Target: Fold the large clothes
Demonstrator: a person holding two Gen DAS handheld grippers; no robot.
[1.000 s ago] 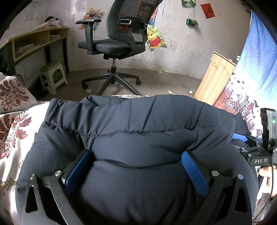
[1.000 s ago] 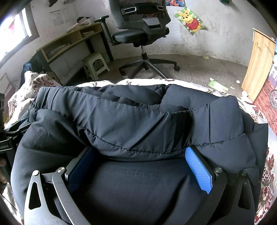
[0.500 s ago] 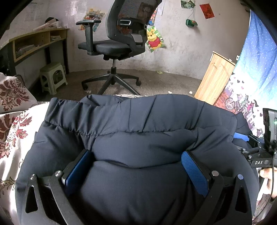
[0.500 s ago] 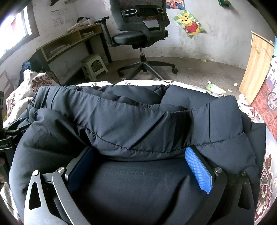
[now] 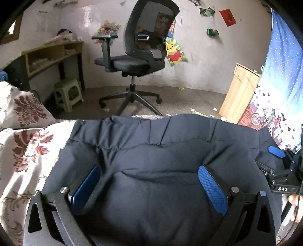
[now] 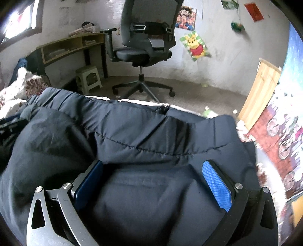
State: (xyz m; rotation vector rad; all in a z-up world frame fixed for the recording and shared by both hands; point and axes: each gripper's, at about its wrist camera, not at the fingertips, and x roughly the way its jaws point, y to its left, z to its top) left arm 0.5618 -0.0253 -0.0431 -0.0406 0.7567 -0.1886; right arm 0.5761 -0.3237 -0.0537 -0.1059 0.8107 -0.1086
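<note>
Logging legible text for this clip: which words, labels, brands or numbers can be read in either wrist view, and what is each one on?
"DAS": white letters on the black body of the right gripper, at the right edge of the left wrist view.
Wall posters and papers: print too small or blurred to read.
Dark jacket: no label or print visible.
Nothing legible in the right wrist view.

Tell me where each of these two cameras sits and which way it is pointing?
Left wrist: on the left gripper, looking along its blue-padded fingers over the puffy navy padded jacket; the right gripper and fingertips show at right.
Right wrist: on the right gripper, same direction, over the jacket.
Both show the black mesh office chair, Pooh poster and green plastic stool.
</note>
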